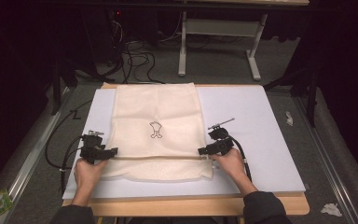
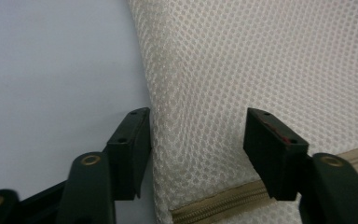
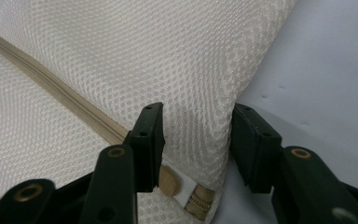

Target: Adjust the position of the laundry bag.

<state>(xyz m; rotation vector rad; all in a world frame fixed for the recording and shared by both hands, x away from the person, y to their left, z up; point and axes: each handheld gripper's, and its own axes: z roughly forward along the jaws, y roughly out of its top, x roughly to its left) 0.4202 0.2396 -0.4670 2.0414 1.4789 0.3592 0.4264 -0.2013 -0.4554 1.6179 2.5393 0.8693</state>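
mesh bag [image 1: 156,135] edges between jaws | left hand-held gripper [image 2: 198,140] agape | right hand-held gripper [image 3: 196,135] agape

white board [image 1: 256,116] lying bare to the right of the mesh bag [image 1: 156,107], a narrower bare strip lying to its left, bag edges filling the gaps between both grippers' jaws, cables [image 1: 56,149] trailing off the left side
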